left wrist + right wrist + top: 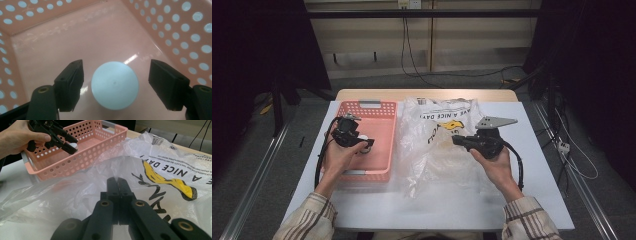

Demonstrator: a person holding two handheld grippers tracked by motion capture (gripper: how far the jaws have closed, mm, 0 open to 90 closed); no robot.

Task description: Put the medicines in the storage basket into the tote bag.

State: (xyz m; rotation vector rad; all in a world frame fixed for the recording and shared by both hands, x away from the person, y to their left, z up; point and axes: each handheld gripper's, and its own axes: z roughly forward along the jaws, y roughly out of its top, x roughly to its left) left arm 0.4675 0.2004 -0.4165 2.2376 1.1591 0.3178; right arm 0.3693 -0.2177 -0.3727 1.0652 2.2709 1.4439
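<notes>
A pink perforated basket (388,131) sits on the left of the white table (437,205). My left gripper (363,145) reaches down inside it, jaws open on either side of a white round-topped object (115,85) that stands on the basket floor (75,37); the pads are apart from it. A clear plastic bag (432,160) with a yellow print and black lettering lies spread beside the basket. My right gripper (117,180) is shut on a raised fold of the bag's film (162,157), a little above the table. Farther off, the right gripper view has the left gripper (71,147) at the basket (75,162).
The basket has grey handles at its near and far ends (370,104). Cables trail from both grippers (518,170). Bare table lies near the front edge. Beyond the table are a dark floor, a metal rail (257,175) and wall cables.
</notes>
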